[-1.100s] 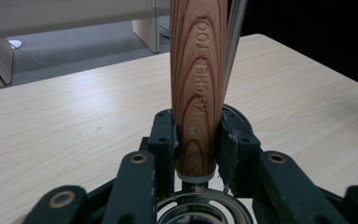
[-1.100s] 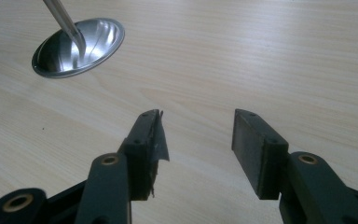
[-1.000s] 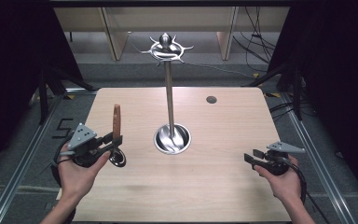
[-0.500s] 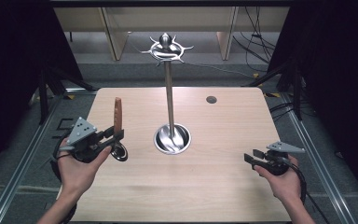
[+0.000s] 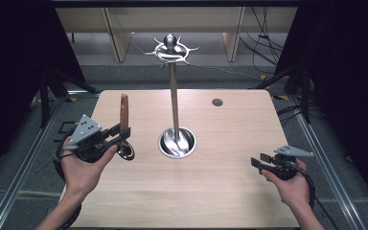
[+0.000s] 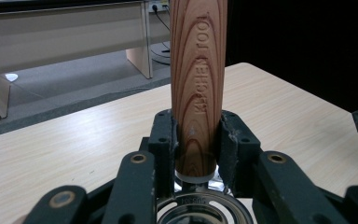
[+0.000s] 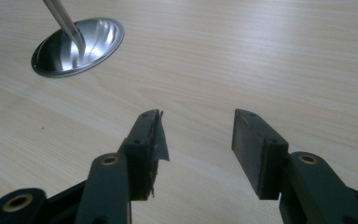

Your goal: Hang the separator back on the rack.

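The kitchen tool has a rounded wooden handle with reddish grain and the words "KITCHEN TOOL" pressed into it; a metal ring-shaped head shows just below the handle. It stands nearly upright over the left part of the desk, handle up, clear of the surface. The left gripper pinches it at the base of the handle, one pad on each side. Just to its right stands the metal stand, a thin pole rising from a shiny round base to a crown of hooks. The near and right parts of the desk lie bare. The right gripper hovers near the right edge, its jaws spread with nothing between them.
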The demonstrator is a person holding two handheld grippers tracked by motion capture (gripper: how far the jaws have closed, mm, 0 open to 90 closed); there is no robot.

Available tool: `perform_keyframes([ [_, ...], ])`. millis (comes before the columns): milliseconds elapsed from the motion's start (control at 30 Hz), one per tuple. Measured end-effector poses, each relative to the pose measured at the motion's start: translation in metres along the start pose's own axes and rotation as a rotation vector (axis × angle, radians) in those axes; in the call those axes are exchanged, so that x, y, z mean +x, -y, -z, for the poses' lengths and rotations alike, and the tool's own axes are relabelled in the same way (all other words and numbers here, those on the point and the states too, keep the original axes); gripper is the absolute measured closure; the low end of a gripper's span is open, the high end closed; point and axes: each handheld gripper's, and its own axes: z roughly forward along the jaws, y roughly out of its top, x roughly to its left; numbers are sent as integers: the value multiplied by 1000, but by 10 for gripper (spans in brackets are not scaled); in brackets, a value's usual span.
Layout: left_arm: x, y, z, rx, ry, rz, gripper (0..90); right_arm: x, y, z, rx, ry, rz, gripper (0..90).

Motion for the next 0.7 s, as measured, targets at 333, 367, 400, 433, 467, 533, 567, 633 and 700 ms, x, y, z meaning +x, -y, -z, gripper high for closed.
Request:
perform_keyframes([
  [333, -7, -7, -6, -14, 17, -1, 681, 1, 0, 0, 6, -7, -11, 526],
  [367, -7, -8, -7, -14, 19, -6, 681, 1, 0, 0, 8, -8, -14, 525],
  [400, -8, -9, -7, -15, 19, -4, 681, 1, 0, 0, 8, -8, -14, 525],
  [433, -9, -10, -8, -20, 23, -6, 681, 1, 0, 0, 8, -8, -14, 525],
  [467, -10, -11, -9, -23, 23, -6, 681, 1, 0, 0, 6, -7, -12, 526],
  [533, -11, -12, -10, -29, 27, -11, 681, 1, 0, 0, 6, -7, -13, 525],
  [567, -12, -12, -10, -27, 30, -16, 681, 1, 0, 0, 7, -7, -13, 526],
  [633, -14, -14, -12, -28, 33, -16, 681, 1, 0, 0, 8, -9, -14, 525],
  [700, -15, -15, -13, -31, 33, -15, 681, 1, 0, 0, 8, -9, -15, 525],
])
